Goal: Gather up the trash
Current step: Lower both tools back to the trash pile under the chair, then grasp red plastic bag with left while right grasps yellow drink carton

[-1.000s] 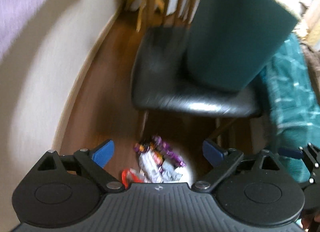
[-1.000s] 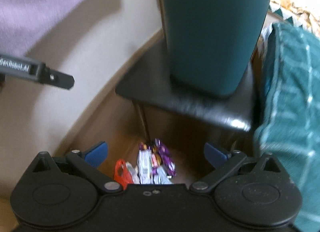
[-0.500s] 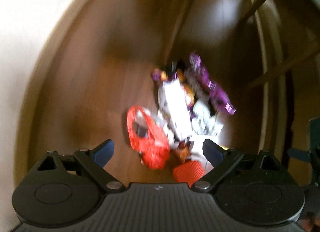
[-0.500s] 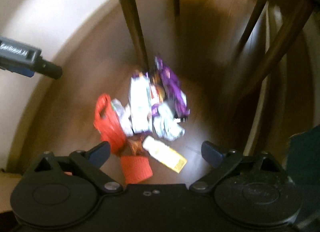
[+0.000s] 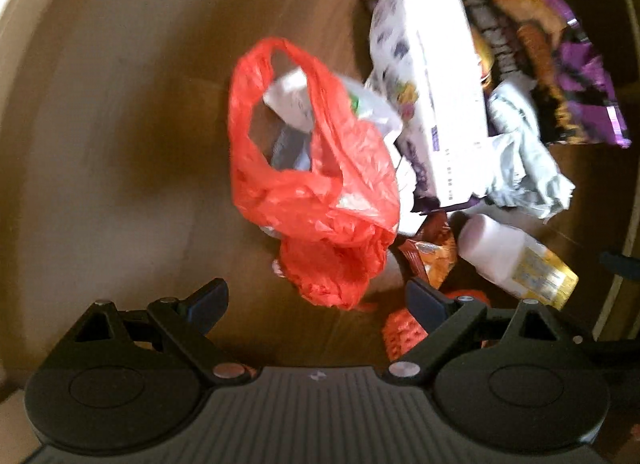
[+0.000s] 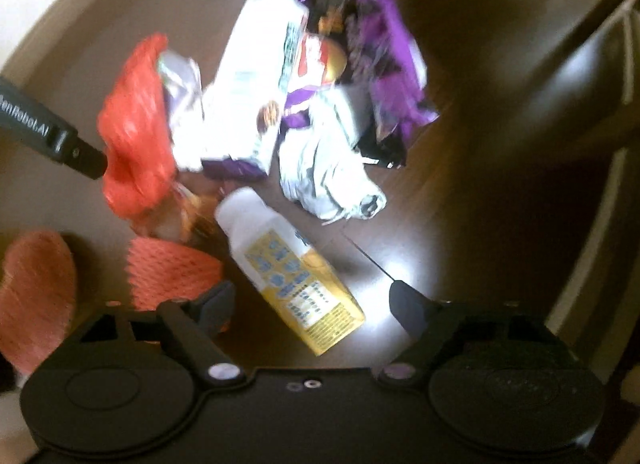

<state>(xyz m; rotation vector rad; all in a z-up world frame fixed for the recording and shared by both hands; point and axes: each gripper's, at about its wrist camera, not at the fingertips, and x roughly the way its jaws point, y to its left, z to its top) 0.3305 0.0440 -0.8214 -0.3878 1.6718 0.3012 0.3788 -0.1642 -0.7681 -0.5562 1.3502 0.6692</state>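
A brown wooden floor [image 5: 120,143] carries a trash heap: red plastic bag [image 5: 320,191], white carton [image 5: 444,95], purple wrappers [image 5: 560,75] (blurred), yellow-labelled bottle [image 6: 288,264].

Dim, warm light; both views motion-blurred, right wrist worse. Hard glare patch on floor [image 6: 384,264] & blown-out white box [image 6: 248,103]. Dark shadows up top, fisheye bending at edges.

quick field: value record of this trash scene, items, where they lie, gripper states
surface: brown wooden floor
pile: red plastic bag, white carton, purple wrapper, crumpled white paper, white and yellow bottle, orange net
bag: handles up, at the pile's left edge
bottle: lying on its side, nearest the right gripper
left gripper: open, empty, facing the red bag
right gripper: open, empty, bottle between its fingers' line
sharpness: both views blurred
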